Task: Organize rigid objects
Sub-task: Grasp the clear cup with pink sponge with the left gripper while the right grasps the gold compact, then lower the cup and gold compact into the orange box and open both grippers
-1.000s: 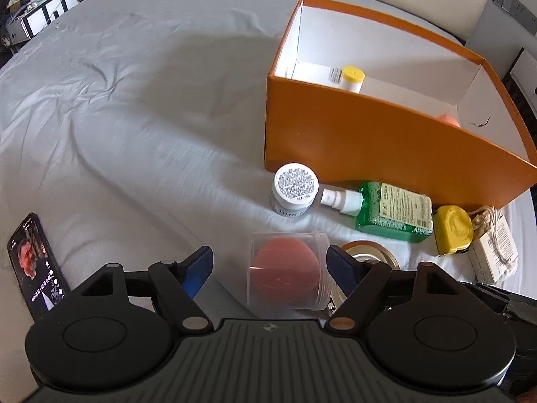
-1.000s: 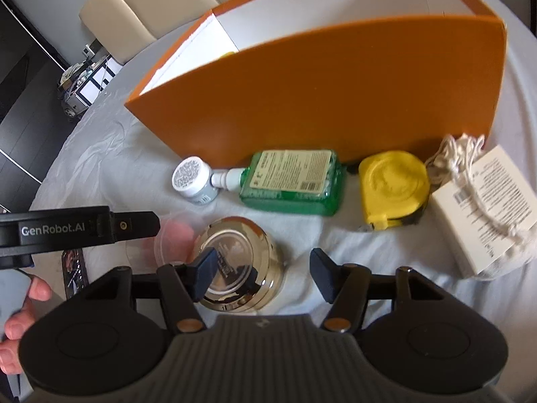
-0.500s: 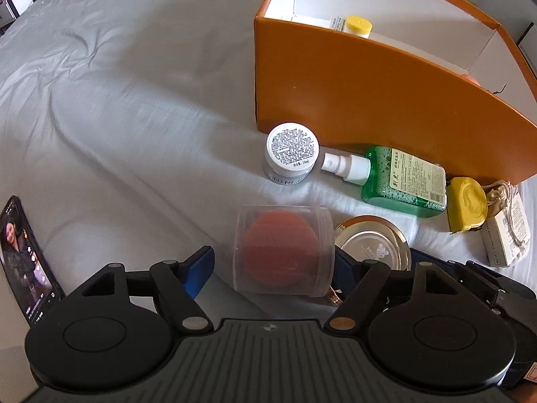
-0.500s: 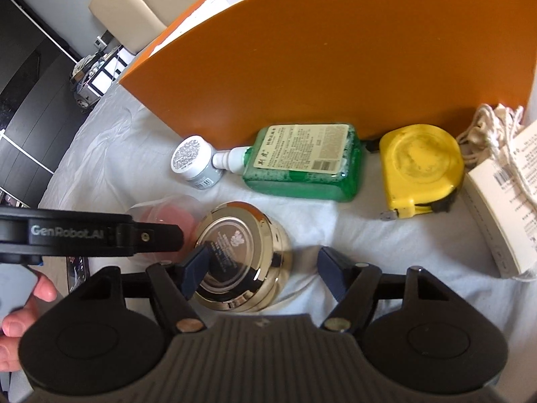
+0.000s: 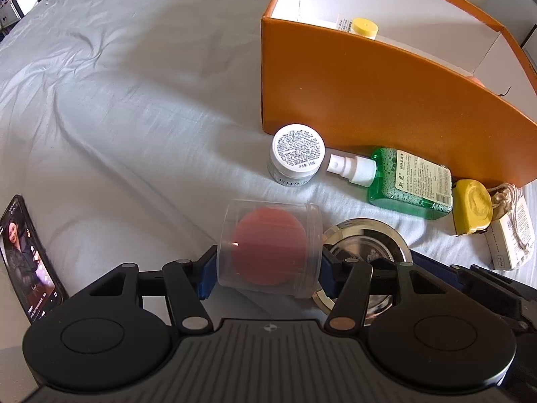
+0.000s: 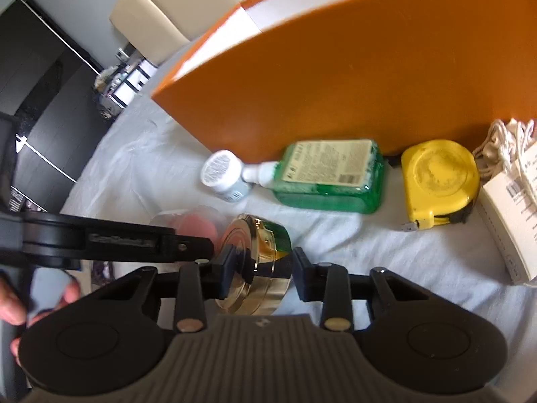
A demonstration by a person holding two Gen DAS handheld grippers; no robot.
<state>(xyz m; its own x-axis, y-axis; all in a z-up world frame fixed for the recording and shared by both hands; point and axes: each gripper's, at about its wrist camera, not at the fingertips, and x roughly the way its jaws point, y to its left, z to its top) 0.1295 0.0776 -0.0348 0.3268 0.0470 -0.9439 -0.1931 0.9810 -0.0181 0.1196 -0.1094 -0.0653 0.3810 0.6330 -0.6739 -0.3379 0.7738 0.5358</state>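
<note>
My left gripper [image 5: 266, 270] is shut on a clear plastic case [image 5: 268, 248] with a pink sponge inside, on its side. My right gripper [image 6: 263, 273] is closed around a round gold compact [image 6: 258, 262], tilted on edge; the compact also shows in the left wrist view [image 5: 365, 248]. An orange box [image 5: 369, 97] with white inner walls stands behind, holding a yellow-capped bottle [image 5: 362, 28]. In front of it lie a white jar [image 5: 297, 154], a green spray bottle [image 5: 406, 181], a yellow tape measure [image 5: 471, 206] and a white tagged box [image 5: 511, 238].
A phone [image 5: 28, 258] with a lit screen lies on the grey bedsheet [image 5: 117, 100] at the left. Cream cushions [image 6: 161, 13] and dark furniture stand beyond the bed. A hand [image 6: 20, 302] holds the left gripper's handle.
Both grippers have closed. The left one has taken hold of the clear sponge case. The right one has clamped the gold compact and tipped it up on edge.
</note>
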